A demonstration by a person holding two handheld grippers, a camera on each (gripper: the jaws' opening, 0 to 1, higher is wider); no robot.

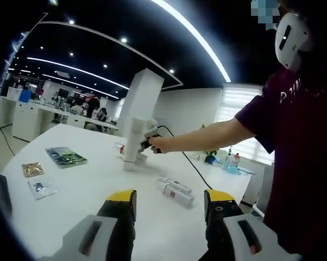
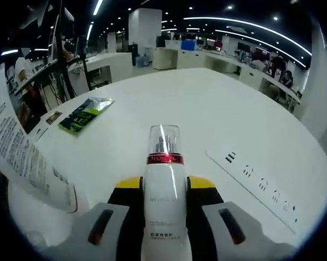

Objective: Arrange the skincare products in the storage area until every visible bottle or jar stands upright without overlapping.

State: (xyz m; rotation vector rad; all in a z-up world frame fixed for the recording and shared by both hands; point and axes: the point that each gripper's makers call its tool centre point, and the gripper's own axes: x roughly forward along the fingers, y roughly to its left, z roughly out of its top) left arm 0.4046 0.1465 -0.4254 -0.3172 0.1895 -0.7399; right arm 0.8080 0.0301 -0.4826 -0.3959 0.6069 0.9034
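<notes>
Gripping: right gripper (image 2: 164,187) clamped on a white pump bottle (image 2: 164,201), jaws pressed to both its sides.
Bottle detail: clear cap (image 2: 164,140) over the pump, red band (image 2: 164,159) beneath it, grey lettering down the body, pointing away from the camera over the white table (image 2: 207,114).
Left gripper (image 1: 170,198): jaws apart, nothing between the yellow-tipped ends, hovering above the table (image 1: 82,212).
Ahead of the left jaws: two white skincare bottles (image 1: 175,190) lying on their sides, touching each other.
Farther back in the left gripper view: person's hand (image 1: 155,144) holding the other gripper beside a white upright stand (image 1: 135,142).
Table's left part in that view: green packet (image 1: 66,156), gold sachet (image 1: 32,169), clear sachet (image 1: 42,188), all flat and apart.
Right gripper view, left side: green packet (image 2: 86,115) lying flat; printed white sheet (image 2: 27,157) at the edge.
Right gripper view, right side: white strip with dark marks (image 2: 258,187) lying flat.
</notes>
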